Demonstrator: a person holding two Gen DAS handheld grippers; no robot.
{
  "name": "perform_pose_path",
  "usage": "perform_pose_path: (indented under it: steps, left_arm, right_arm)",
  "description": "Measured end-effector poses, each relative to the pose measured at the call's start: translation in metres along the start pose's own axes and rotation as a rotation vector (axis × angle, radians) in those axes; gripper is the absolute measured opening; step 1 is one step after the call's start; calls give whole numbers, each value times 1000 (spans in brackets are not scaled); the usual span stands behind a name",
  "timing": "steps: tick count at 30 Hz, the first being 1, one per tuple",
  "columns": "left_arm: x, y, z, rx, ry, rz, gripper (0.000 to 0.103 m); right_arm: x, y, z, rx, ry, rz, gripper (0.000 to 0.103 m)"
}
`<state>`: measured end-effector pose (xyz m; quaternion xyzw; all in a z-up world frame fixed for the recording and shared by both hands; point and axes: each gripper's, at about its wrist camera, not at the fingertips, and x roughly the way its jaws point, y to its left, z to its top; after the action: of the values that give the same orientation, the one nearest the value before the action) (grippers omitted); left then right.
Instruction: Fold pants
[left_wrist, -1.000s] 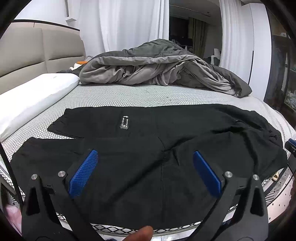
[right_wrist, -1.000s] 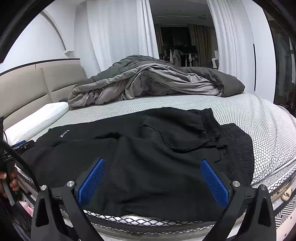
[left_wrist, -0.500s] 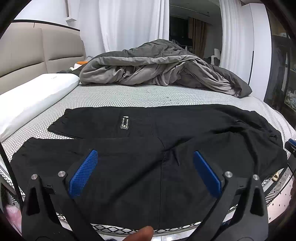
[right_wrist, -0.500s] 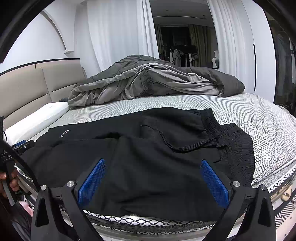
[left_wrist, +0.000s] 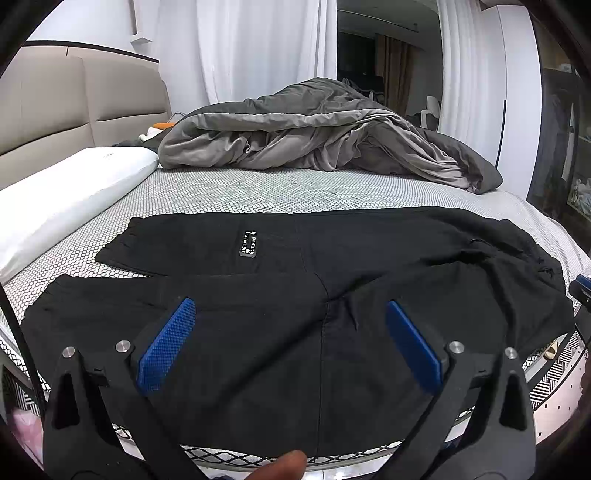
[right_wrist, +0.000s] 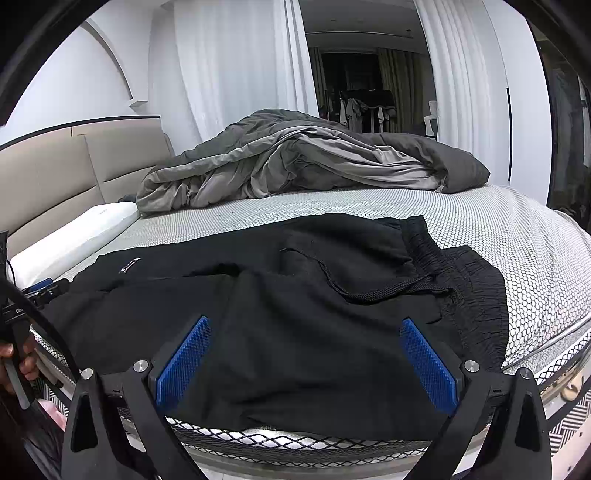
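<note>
Black pants (left_wrist: 295, 280) lie spread flat across the near side of the bed, legs pointing left, one leg behind the other. A small label (left_wrist: 248, 243) shows on the far leg. In the right wrist view the pants (right_wrist: 295, 314) end at the right in an elastic waistband (right_wrist: 476, 291) with a drawstring (right_wrist: 373, 293). My left gripper (left_wrist: 290, 341) hovers open over the near leg at the bed's front edge, holding nothing. Over the seat area, left of the waistband, my right gripper (right_wrist: 304, 363) is open and empty too.
A crumpled grey duvet (left_wrist: 325, 144) is piled at the far side of the bed. A white pillow (left_wrist: 66, 195) lies at the left by the beige headboard (left_wrist: 74, 99). The honeycomb-patterned mattress cover (right_wrist: 517, 251) shows bare around the pants. A person's hand (right_wrist: 18, 363) holds the other gripper at the left.
</note>
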<state>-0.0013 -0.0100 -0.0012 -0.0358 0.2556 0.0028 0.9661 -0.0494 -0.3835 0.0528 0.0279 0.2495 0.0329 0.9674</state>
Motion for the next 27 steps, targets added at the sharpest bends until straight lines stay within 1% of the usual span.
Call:
perform_pose_path:
  steps: [27]
  left_arm:
    - [-2, 2, 3, 4, -4, 0, 102]
  right_arm:
    - [0, 0, -2, 2, 3, -1, 103]
